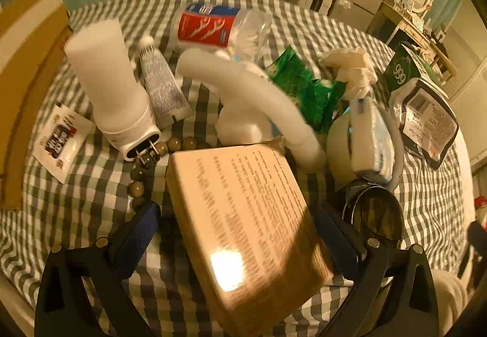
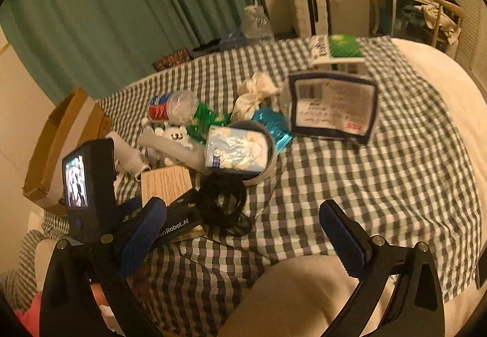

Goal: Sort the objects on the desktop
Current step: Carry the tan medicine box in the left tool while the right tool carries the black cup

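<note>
A tan printed box [image 1: 246, 215] lies on the checked cloth between the fingers of my left gripper [image 1: 240, 224], which is open around it; the blue pads stand apart from its sides. The box also shows in the right wrist view [image 2: 166, 181], with the left gripper over it. Behind it lie a white tube [image 1: 106, 84], a small grey tube [image 1: 161, 84], a bead bracelet [image 1: 152, 160], a white plush toy [image 1: 243, 99], a bottle [image 1: 213, 25] and green packets [image 1: 307, 87]. My right gripper [image 2: 243, 233] is open and empty above bare cloth.
A cardboard box [image 1: 27, 69] stands at the left edge. A tape roll with a tissue pack [image 2: 240, 151], a black cable coil [image 2: 223, 203], a labelled black pouch [image 2: 331, 108] and a green-white carton [image 2: 341, 52] lie to the right. Furniture stands beyond the table.
</note>
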A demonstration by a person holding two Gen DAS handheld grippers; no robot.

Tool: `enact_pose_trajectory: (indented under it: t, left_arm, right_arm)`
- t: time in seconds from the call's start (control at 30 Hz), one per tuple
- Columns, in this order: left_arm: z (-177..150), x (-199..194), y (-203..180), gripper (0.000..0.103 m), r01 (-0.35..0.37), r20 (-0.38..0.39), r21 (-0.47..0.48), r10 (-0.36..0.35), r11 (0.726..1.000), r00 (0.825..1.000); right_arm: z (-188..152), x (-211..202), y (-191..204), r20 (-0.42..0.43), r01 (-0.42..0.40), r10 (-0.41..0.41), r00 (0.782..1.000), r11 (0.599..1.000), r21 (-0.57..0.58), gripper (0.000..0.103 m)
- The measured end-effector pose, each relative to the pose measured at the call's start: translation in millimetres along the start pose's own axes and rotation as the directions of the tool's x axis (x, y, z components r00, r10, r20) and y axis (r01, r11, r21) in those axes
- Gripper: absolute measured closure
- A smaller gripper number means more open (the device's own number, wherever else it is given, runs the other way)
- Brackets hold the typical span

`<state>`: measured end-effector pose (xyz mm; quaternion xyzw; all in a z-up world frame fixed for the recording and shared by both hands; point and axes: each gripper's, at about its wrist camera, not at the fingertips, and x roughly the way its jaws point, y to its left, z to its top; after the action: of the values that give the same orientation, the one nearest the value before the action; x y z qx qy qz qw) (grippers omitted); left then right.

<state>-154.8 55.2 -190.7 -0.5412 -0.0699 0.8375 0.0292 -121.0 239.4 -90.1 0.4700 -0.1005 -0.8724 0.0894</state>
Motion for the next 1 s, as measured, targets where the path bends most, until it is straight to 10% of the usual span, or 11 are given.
enact_pose_trajectory:
  t: [0.37,0.7,1.0]
  left_arm:
    - [-20.2,-8.3,1.3,0.019,-0.101,-0.050,0.159,0.110,0.982,0.993]
    - [-44.6,-44.6,48.1,0.022,-0.113,-0.069,0.084,0.119,0.990,0.991]
    - [-62.1,-93.8,75.5,0.022,-0.090,-0.019,0.022,0.091,0.996,0.996]
  right_arm:
    - [-0.7,59.0,7.0,-0.198,-0.035,0.040,0.979,0.999,0.030,0.006]
    - [-0.6,107.1,24.2,-0.320,-0.023,0.012,0.947,0.999,-0.029,0.042]
    - [-2.1,103.1,30.4,-0.291,0.007,-0.022,0.957,0.999,-0.054,0.044]
